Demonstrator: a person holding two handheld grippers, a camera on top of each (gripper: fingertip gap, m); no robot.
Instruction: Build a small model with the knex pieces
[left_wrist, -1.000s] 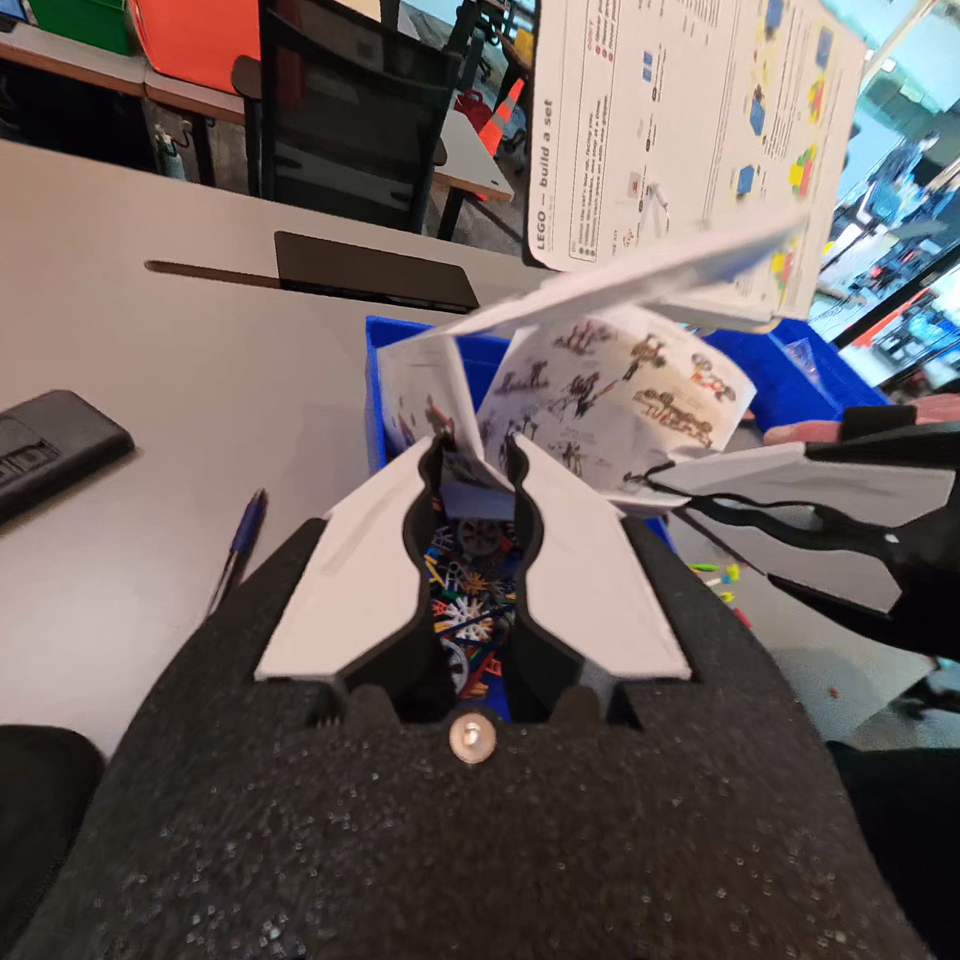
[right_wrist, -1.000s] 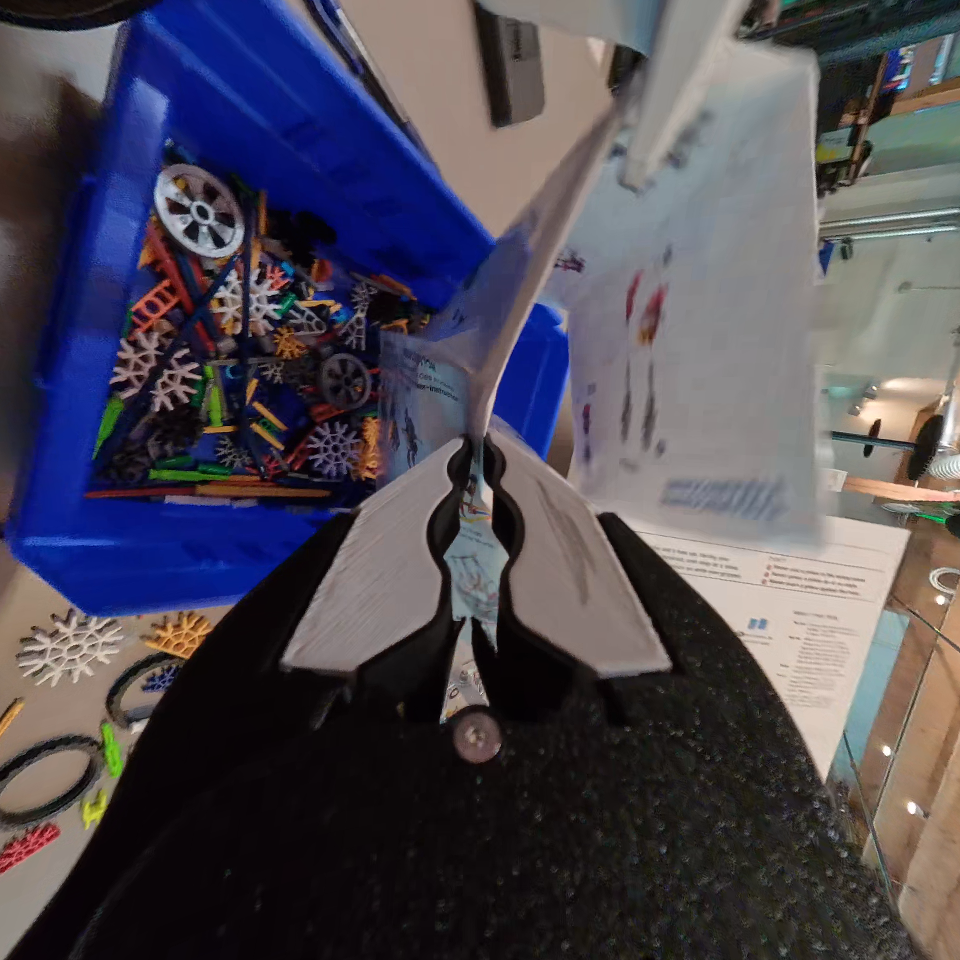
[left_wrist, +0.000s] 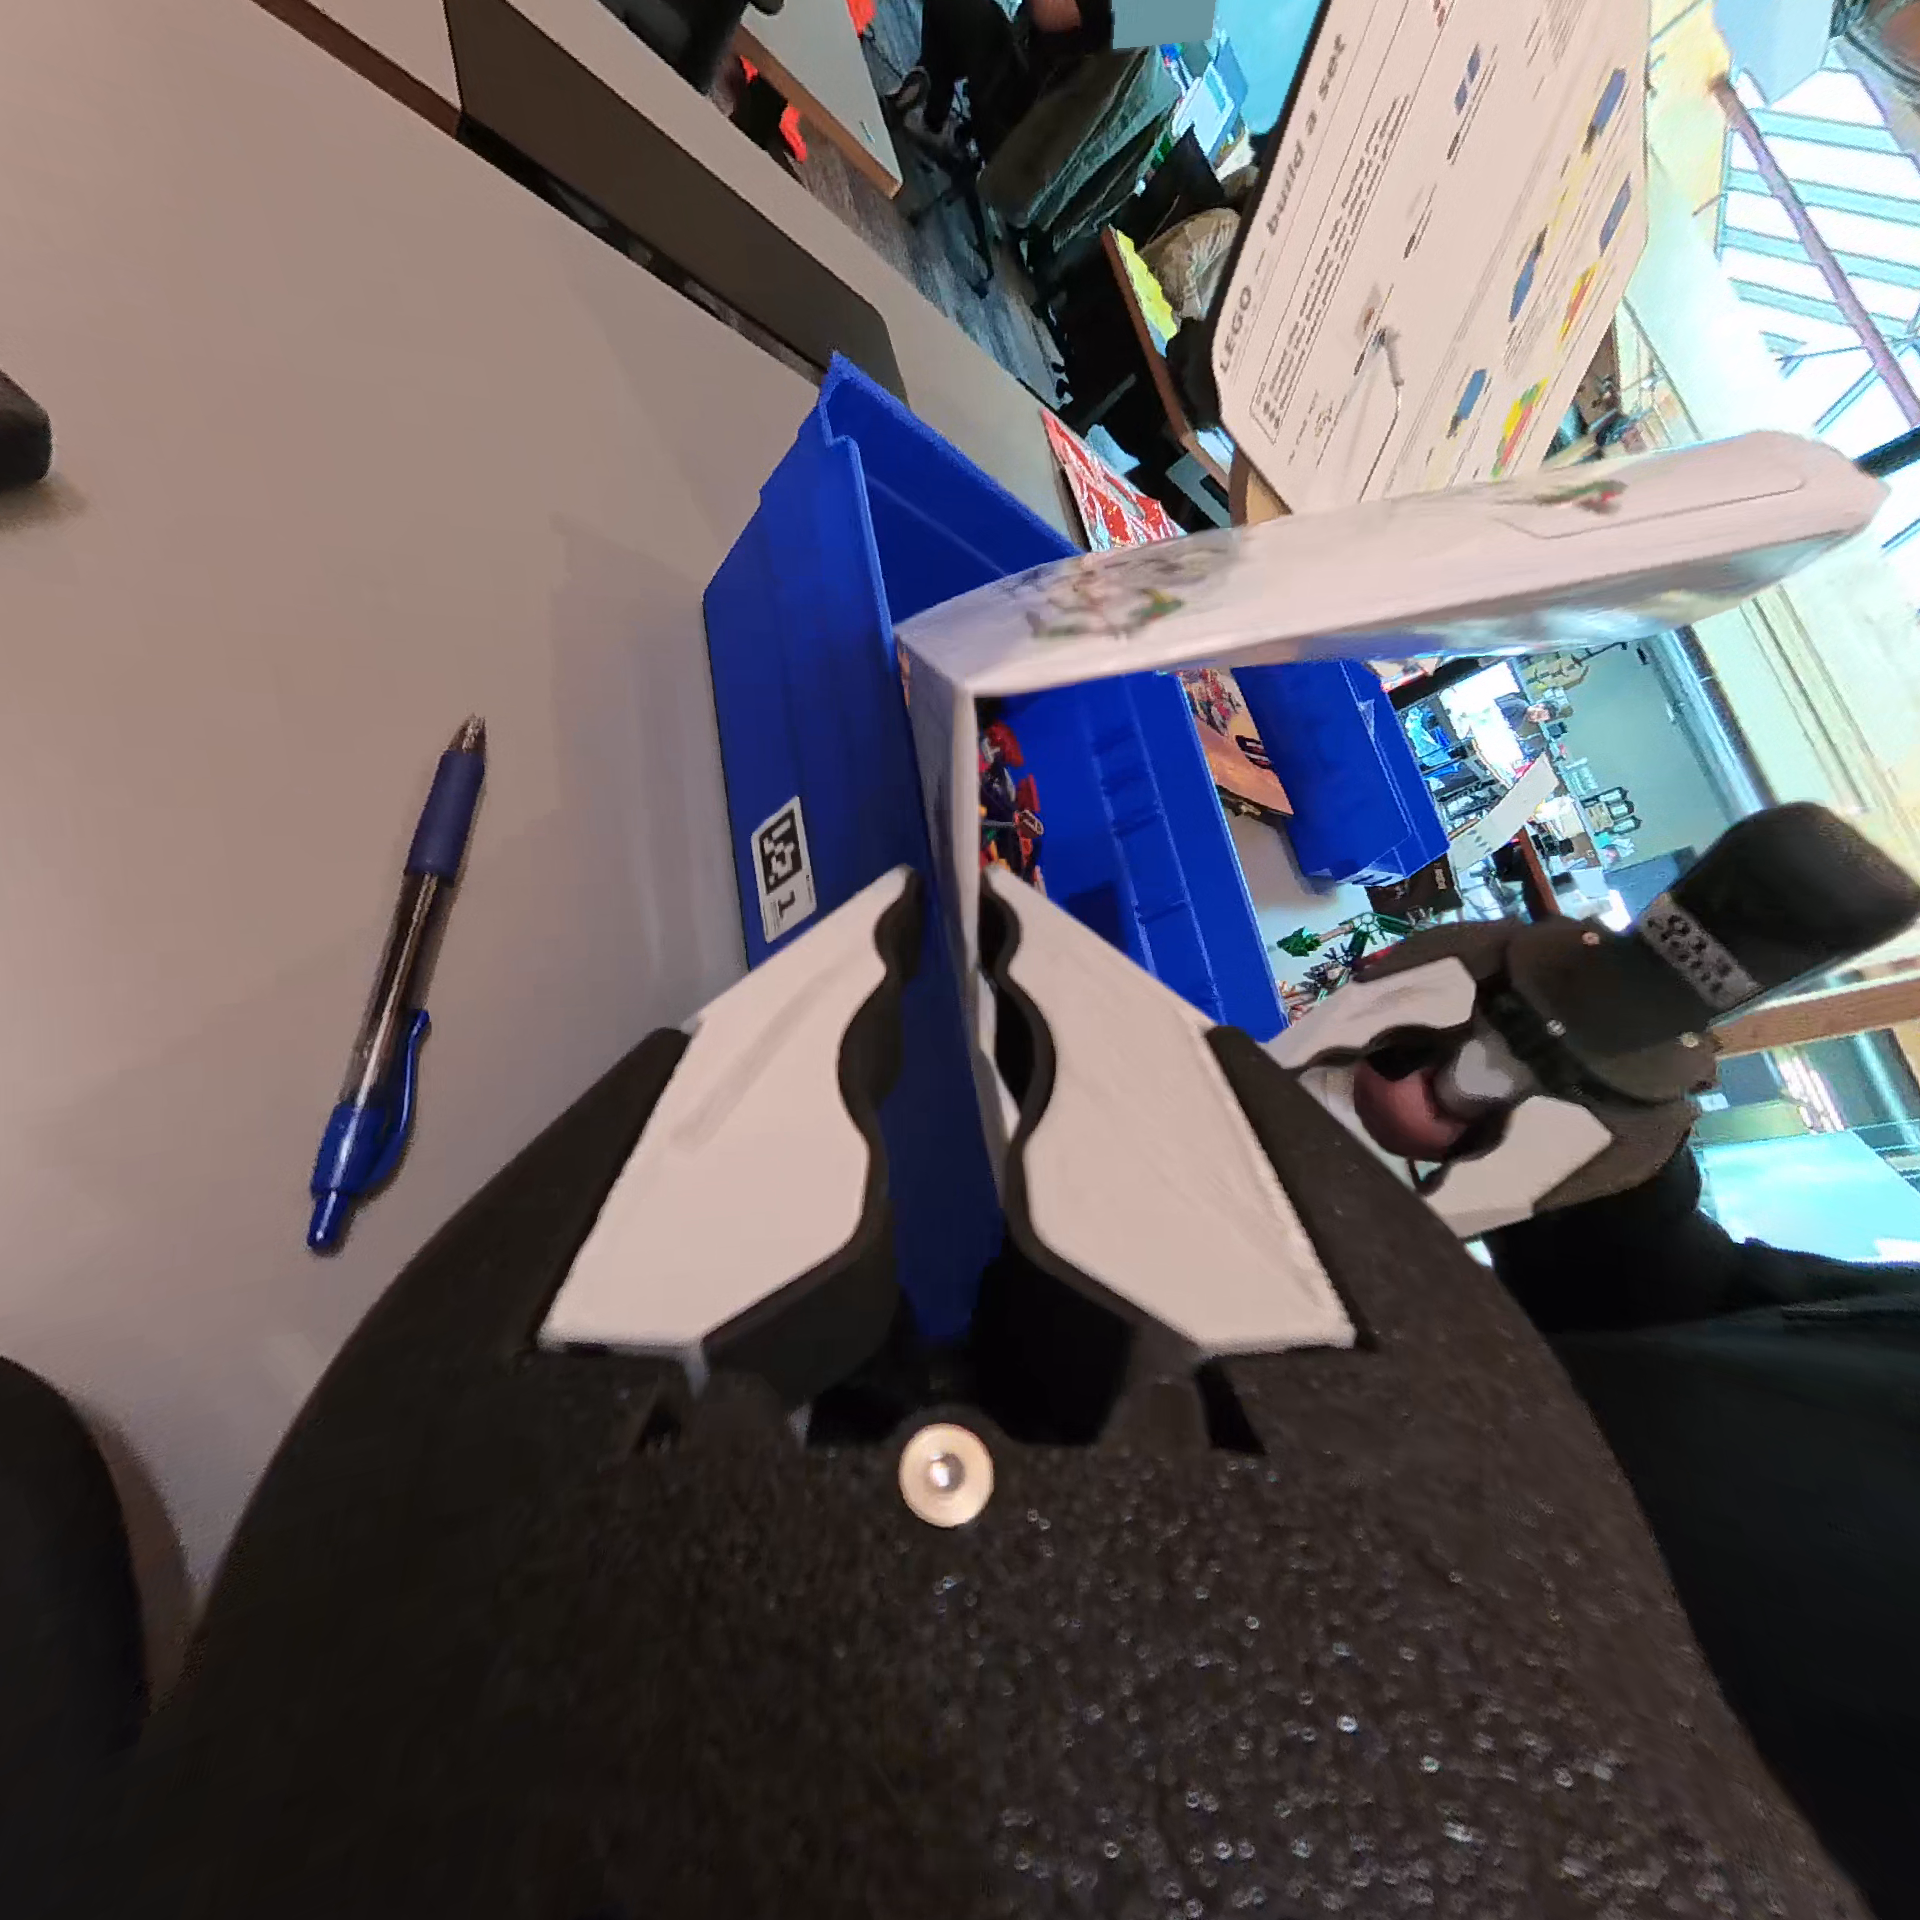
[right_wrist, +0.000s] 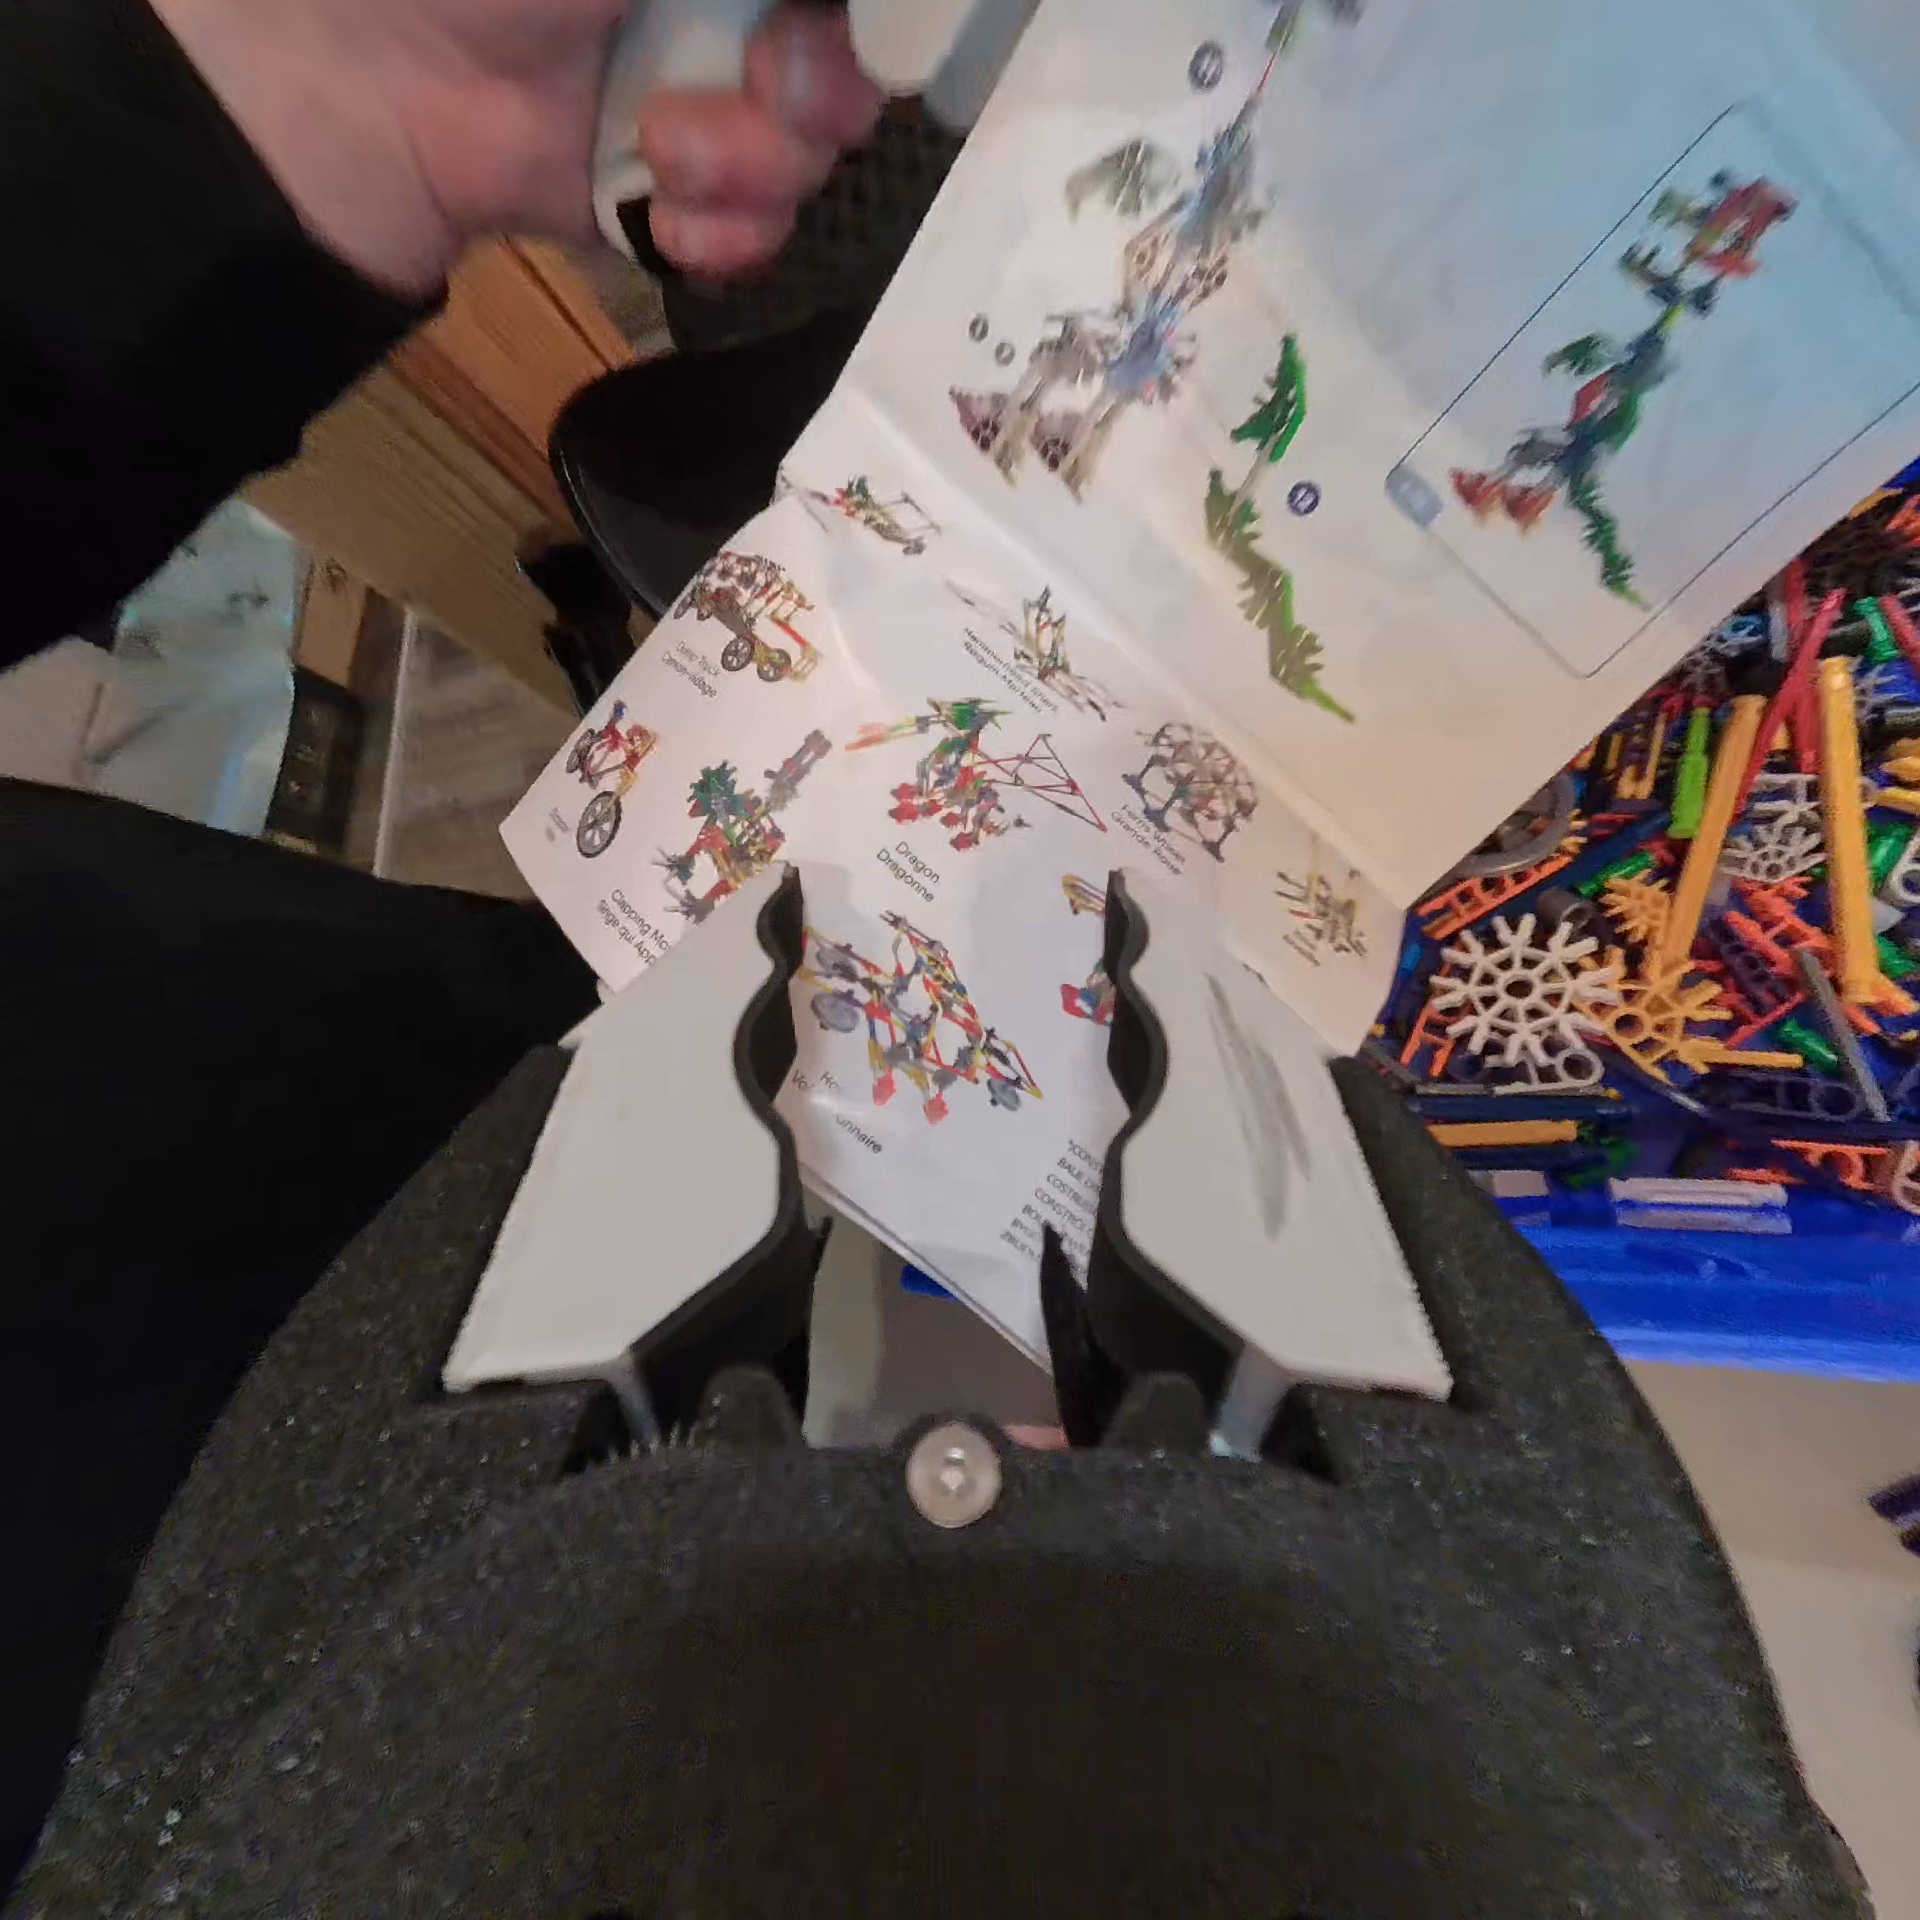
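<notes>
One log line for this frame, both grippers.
left gripper: shut on instruction booklet | right gripper: open, beside booklet | blue bin: building-toy pieces

The folded booklet (left_wrist: 1351, 592) is blocking your left gripper (left_wrist: 951, 894): one leaf is standing between its closed fingers, another is spreading overhead to the right. Just beyond, the blue bin (left_wrist: 821, 665) is walling off the far side. To the left, bare table (left_wrist: 312, 468) is lying open, with only a blue pen (left_wrist: 400, 977) in the way. Your right gripper (right_wrist: 954, 894) is gaping, the booklet's printed page (right_wrist: 1039, 727) filling its path; the bin's heaped toy pieces (right_wrist: 1683, 914) are crowding its right.
</notes>
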